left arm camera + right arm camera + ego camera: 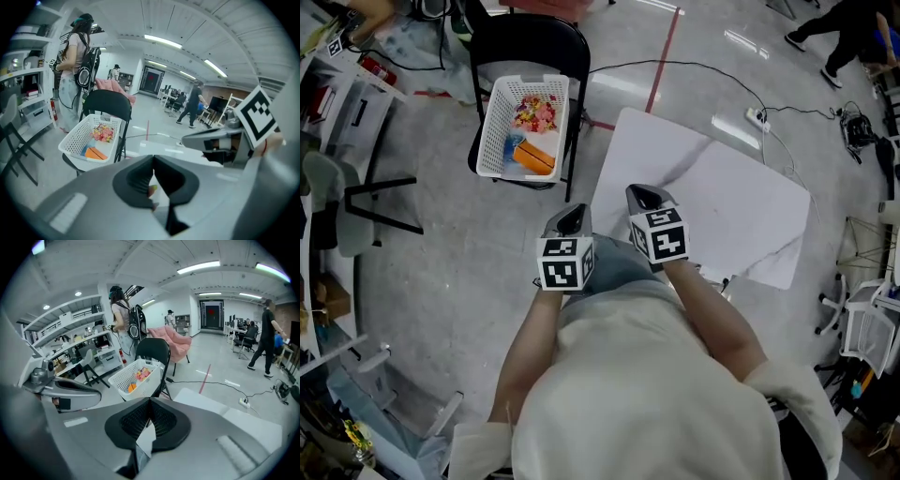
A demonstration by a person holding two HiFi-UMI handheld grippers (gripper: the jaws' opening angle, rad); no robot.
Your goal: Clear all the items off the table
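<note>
No legible text, no readable labels, numbers, signs

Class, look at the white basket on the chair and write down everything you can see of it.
The white basket is rectangular and plastic-looking, with lattice walls and a solid rim. It sits upright on the seat of a black chair, left of the white table and apart from it. Inside lie a pink-and-yellow bundle, a flat orange thing and a blue thing. Nothing else touches it.

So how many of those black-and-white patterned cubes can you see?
2: one black-and-white marker cube on the left gripper, another on the right gripper, side by side. None seem hidden.
</note>
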